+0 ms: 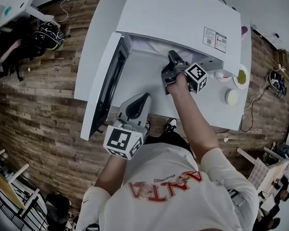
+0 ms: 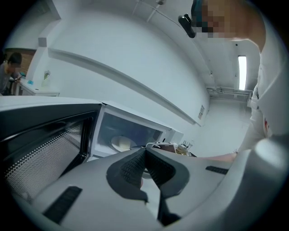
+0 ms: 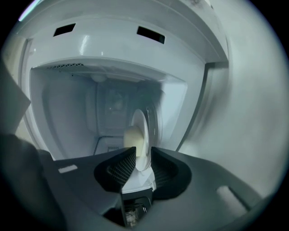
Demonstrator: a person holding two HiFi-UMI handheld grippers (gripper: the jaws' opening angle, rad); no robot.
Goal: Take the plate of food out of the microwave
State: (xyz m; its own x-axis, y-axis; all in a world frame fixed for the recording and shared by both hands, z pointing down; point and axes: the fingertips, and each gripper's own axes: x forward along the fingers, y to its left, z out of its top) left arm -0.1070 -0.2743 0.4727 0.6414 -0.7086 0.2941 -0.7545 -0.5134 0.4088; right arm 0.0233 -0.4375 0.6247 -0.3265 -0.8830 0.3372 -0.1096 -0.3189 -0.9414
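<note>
The white microwave [image 1: 179,21] stands on a white table [image 1: 211,116] with its door [image 1: 105,85] swung open to the left. Inside lies a white plate [image 3: 143,131] with a pale bun-like piece of food [image 3: 131,137] on it; the plate [image 2: 121,143] shows in the left gripper view too. My right gripper [image 3: 143,158] reaches into the cavity, turned on its side, with the plate's rim between its jaws; the pads stand just off it. In the head view the right gripper [image 1: 173,57] is at the cavity mouth. My left gripper [image 1: 139,101] hangs shut and empty in front of the door.
Right of the microwave the table holds a small plate with green food [image 1: 241,77] and a white round disc [image 1: 232,97]. The open door juts out over the wooden floor at the left. A person sits far off at the upper left [image 1: 0,51].
</note>
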